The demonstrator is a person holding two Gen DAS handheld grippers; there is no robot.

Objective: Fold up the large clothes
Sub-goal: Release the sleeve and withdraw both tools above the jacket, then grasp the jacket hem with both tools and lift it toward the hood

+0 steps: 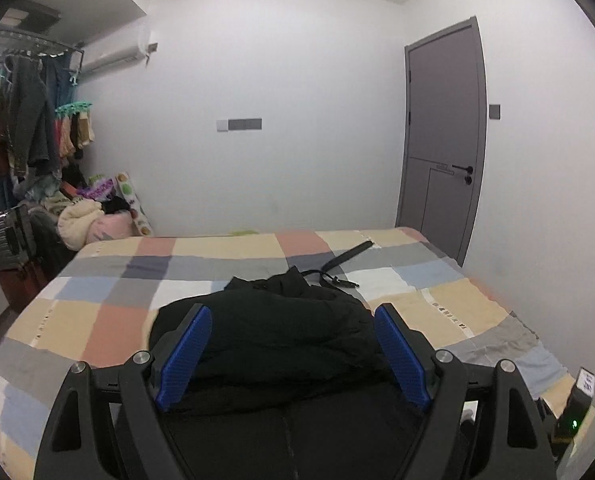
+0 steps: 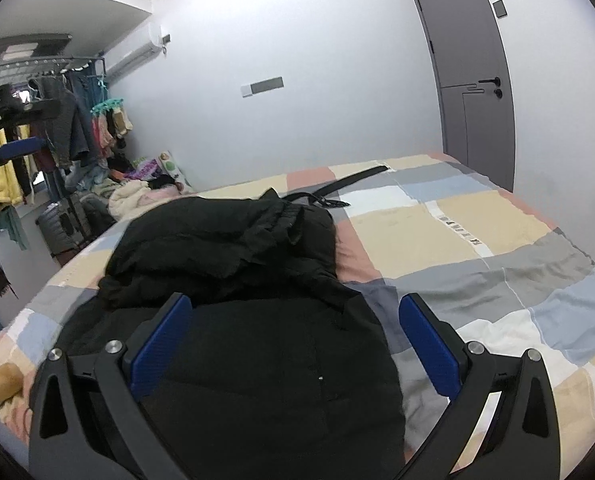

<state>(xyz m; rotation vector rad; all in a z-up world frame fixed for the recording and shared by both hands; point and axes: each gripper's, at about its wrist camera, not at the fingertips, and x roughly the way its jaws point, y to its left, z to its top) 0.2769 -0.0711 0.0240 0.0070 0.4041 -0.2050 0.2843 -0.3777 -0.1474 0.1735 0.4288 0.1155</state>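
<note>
two grippers are seen above the bed point(image 2: 497, 240), each with blue ribbed pads on black linkage arms. the left gripper point(image 1: 293, 354) is spread wide with nothing between its fingers; the right gripper point(image 2: 295, 346) is likewise spread and empty. the black jacket point(image 2: 233, 264) is heaped on the checked bedcover, soft, matte, puffy and rumpled, its upper layers bunched into folds. its near edge is cut off behind both grippers, so the full outline cannot be made out. beyond the jacket on the bed, a flat dark belt point(image 2: 361, 174) is laid, its buckle end partly hidden by the jacket. a grey door point(image 1: 443, 140) stands past the bed's far corner.
</note>
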